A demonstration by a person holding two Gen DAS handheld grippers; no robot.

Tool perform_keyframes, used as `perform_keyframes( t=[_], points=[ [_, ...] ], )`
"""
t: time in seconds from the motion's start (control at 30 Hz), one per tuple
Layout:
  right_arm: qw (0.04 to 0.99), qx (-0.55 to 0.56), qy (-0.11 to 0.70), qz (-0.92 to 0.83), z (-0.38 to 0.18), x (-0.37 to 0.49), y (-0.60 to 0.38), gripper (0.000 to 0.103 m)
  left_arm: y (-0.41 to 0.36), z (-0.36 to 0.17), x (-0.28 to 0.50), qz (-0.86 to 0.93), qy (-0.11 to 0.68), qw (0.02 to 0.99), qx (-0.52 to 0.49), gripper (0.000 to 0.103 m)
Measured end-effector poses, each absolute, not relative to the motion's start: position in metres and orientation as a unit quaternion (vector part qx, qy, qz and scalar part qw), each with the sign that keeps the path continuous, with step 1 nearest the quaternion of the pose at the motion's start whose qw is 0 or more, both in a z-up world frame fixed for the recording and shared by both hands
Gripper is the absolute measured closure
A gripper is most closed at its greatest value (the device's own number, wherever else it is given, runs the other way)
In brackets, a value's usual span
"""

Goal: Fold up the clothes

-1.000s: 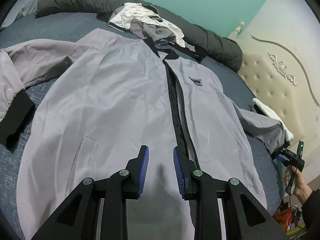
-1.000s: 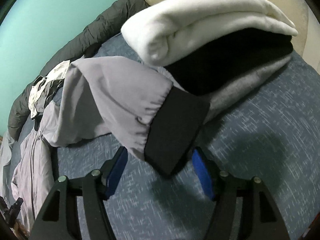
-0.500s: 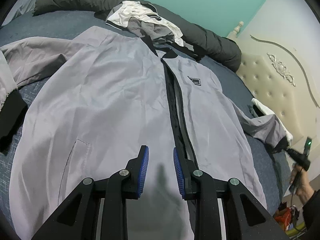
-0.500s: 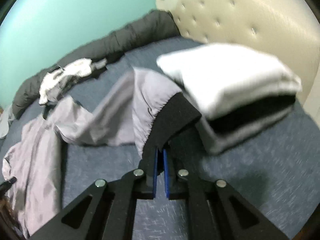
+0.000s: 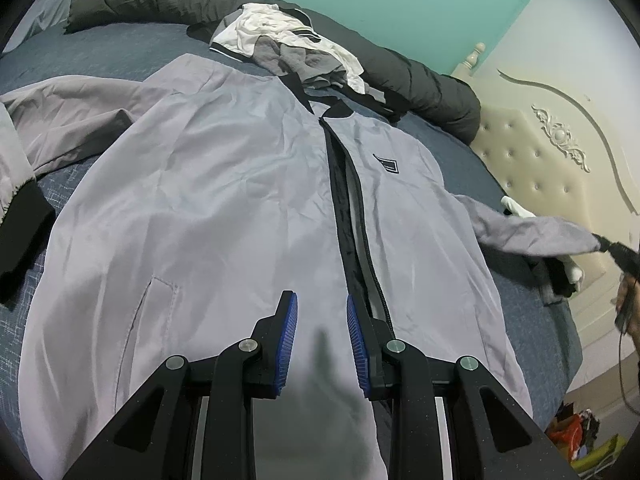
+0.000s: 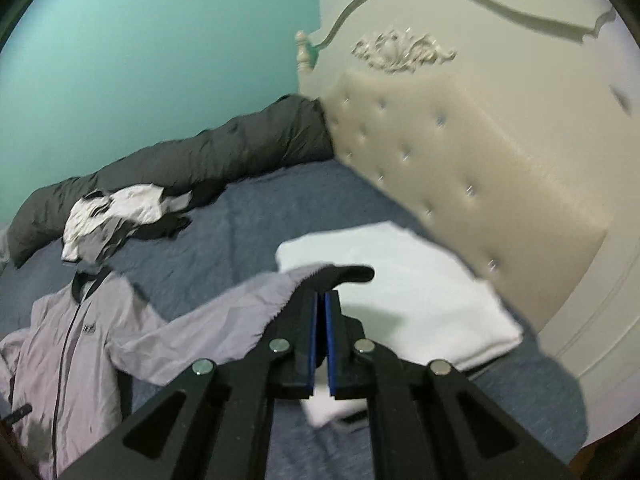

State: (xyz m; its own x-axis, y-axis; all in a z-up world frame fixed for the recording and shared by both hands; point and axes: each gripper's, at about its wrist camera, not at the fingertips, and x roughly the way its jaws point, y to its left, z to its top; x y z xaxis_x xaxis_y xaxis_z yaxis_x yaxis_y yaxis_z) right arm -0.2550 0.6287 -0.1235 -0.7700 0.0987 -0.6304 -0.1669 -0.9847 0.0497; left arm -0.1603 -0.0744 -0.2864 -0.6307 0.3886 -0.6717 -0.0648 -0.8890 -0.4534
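Right gripper, open a second ago, now clamps the black ribbed cuff of the grey zip-front nylon jacket, lifting its sleeve toward 3 o'clock, ready for folding inward. Left gripper hovers unclenched at 6 o'clock.

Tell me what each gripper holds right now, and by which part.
The right gripper is shut on the grey jacket, pinching the black cuff of its sleeve. The left gripper is open, holding nothing.

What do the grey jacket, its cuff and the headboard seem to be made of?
Grey jacket: probably thin nylon or polyester; slight sheen, fine crinkles.
Cuff: seemingly matte black ribbed knit, in the right claw.
Headboard: likely cream button-tufted leatherette; soft sheen.
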Motion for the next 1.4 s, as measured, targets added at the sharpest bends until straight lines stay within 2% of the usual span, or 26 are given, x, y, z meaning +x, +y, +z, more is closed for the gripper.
perform_keyframes(
  t=[0.17,0.3,0.4,0.5,0.57,0.63,0.7,0.97,1.0,1.03,1.07,1.1,1.2,1.4],
  points=[
    [0.103,-0.331,0.040,0.937,-0.107,-0.272,0.648,0.101,-0.074,-0.287,-0.163,0.881,-0.196,0.130,-0.411,0.075],
    [0.126,-0.376,0.062,0.916,-0.143,-0.277,0.667,0.101,-0.075,-0.288,-0.164,0.880,-0.196,0.133,-0.413,0.075],
    [0.116,-0.393,0.106,0.906,-0.165,-0.273,0.680,0.101,-0.075,-0.288,-0.164,0.879,-0.195,0.133,-0.415,0.075],
    [0.102,-0.364,0.158,0.912,-0.166,-0.265,0.692,0.098,-0.075,-0.289,-0.164,0.878,-0.195,0.133,-0.416,0.075],
    [0.107,-0.356,0.183,0.910,-0.163,-0.264,0.698,0.088,-0.074,-0.290,-0.164,0.878,-0.194,0.134,-0.417,0.075],
    [0.098,-0.356,0.203,0.907,-0.161,-0.267,0.701,0.052,-0.072,-0.290,-0.165,0.877,-0.192,0.135,-0.419,0.075],
    [0.096,-0.355,0.218,0.904,-0.159,-0.270,0.704,0.048,-0.070,-0.290,-0.165,0.877,-0.190,0.137,-0.419,0.075],
    [0.078,-0.381,0.218,0.895,-0.170,-0.285,0.690,0.048,-0.069,-0.291,-0.166,0.877,-0.189,0.136,-0.421,0.075],
    [0.076,-0.381,0.214,0.896,-0.171,-0.287,0.687,0.050,-0.070,-0.291,-0.166,0.877,-0.190,0.135,-0.421,0.075],
    [0.074,-0.383,0.209,0.897,-0.171,-0.288,0.684,0.063,-0.070,-0.292,-0.166,0.876,-0.191,0.134,-0.421,0.075],
    [0.079,-0.390,0.199,0.895,-0.173,-0.292,0.681,0.072,-0.070,-0.292,-0.166,0.876,-0.191,0.134,-0.422,0.075],
    [0.078,-0.392,0.191,0.896,-0.172,-0.293,0.679,0.091,-0.070,-0.293,-0.166,0.876,-0.191,0.133,-0.422,0.075],
    [0.076,-0.383,0.166,0.905,-0.163,-0.294,0.671,0.095,-0.070,-0.292,-0.166,0.876,-0.190,0.134,-0.421,0.075],
    [0.097,-0.311,0.135,0.936,-0.118,-0.289,0.671,0.097,-0.070,-0.292,-0.167,0.876,-0.190,0.135,-0.421,0.075]
  ],
)
